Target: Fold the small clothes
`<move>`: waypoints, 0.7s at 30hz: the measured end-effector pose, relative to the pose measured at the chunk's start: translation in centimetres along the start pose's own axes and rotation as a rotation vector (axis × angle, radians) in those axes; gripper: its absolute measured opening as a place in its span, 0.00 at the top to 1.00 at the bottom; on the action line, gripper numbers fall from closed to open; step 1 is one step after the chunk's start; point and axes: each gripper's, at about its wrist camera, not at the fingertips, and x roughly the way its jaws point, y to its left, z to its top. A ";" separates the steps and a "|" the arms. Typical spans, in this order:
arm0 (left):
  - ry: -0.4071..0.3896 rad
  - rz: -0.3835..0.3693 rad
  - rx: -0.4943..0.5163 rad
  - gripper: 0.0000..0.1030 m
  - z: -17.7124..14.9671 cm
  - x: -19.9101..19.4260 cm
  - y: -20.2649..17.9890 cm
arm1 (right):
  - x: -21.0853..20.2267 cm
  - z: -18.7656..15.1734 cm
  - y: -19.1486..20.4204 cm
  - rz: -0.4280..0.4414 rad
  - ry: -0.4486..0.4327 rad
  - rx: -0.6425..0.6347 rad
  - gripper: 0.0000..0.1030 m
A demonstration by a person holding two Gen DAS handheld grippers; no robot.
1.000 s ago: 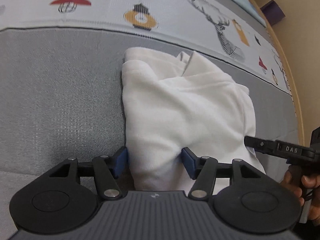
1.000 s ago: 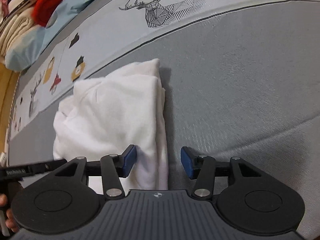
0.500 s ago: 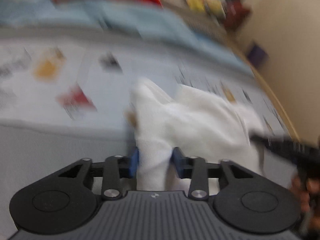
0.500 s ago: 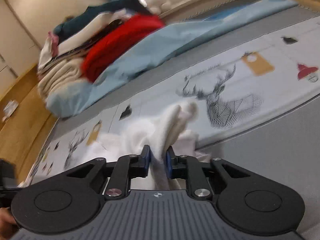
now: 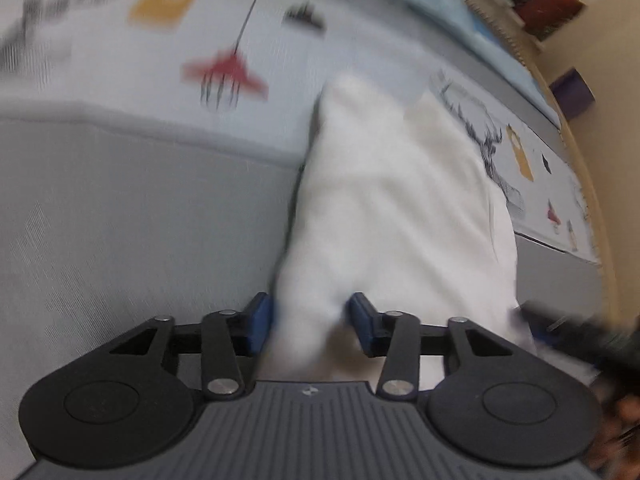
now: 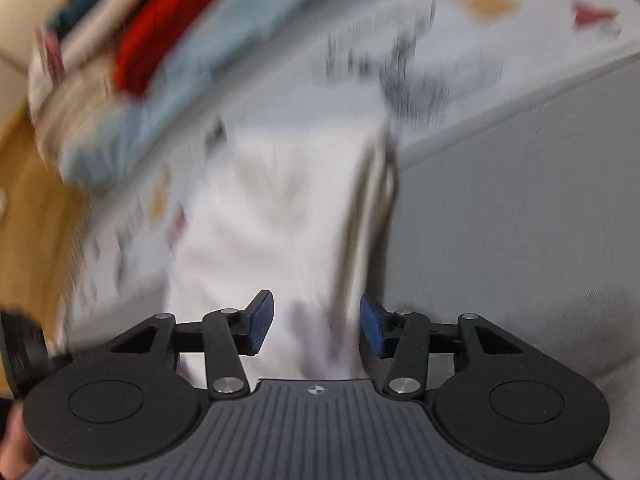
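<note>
the white garment (image 5: 384, 208) lies on the grey bedcover (image 5: 120, 220), a partly folded bundle whose far end reaches the printed band of the cover. its near hem runs back between the fingers of both tools, so each hand works one near corner: that is the hold you would take to carry a hem over in a fold.

the left tool (image 5: 310, 322) has a bunched bit of the hem between its blue pads (image 5: 260, 320), and its jaws are closing on it; the cloth fills the gap and seems to touch both pads, so i judge it gripped, though blur makes the contact uncertain. the right tool (image 6: 316, 326) stands at a middling width with its jaws opening; the garment's right edge lies between them, but the pads look clear of the cloth, so it reads as let go rather than held. this looks like a fold being finished on the right while the left pinches its side.

there is no table here: the work is done on a bed. the cover is plain grey near the tools and white beyond, printed with a red hanging lamp (image 5: 224, 76), a stag's head (image 5: 488, 148) and orange shapes. in the right wrist view a heap of red (image 6: 160, 36) and pale blue fabric (image 6: 132, 120) lies past the garment, all smeared by motion. a wooden bed edge (image 5: 592, 200) curves along the right of the left wrist view, with a cream wall behind.
</note>
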 end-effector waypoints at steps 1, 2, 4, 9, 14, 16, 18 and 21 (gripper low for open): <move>0.005 -0.015 -0.026 0.61 -0.3 0.1 0.2 | 0.5 -0.3 0.3 -0.022 0.023 -0.037 0.54; 0.005 -0.019 -0.030 0.62 -0.5 0.1 0.0 | 0.2 -0.3 0.5 -0.022 0.001 -0.054 0.60; 0.018 -0.032 -0.012 0.63 -0.8 0.5 -0.3 | -0.8 -0.1 0.6 -0.008 -0.067 -0.060 0.80; 0.064 -0.064 0.017 0.70 -1.0 1.2 -0.8 | -1.7 0.4 -0.1 -0.054 -0.128 -0.040 0.81; 0.037 0.033 0.152 0.64 -1.4 1.1 -2.4 | -1.6 0.1 -0.9 -0.113 -0.071 -0.047 0.59; 0.048 0.063 0.170 0.55 -1.4 1.1 -2.4 | -2.1 0.1 -1.6 -0.133 -0.056 -0.029 0.55; 0.074 0.109 0.192 0.45 -1.9 1.2 -2.3 | -2.7 -0.2 -1.9 -0.140 -0.059 -0.019 0.55; 0.093 0.181 0.270 0.44 -3.5 0.4 -2.7 | -3.5 -1.0 -1.9 -0.226 -0.054 -0.065 0.55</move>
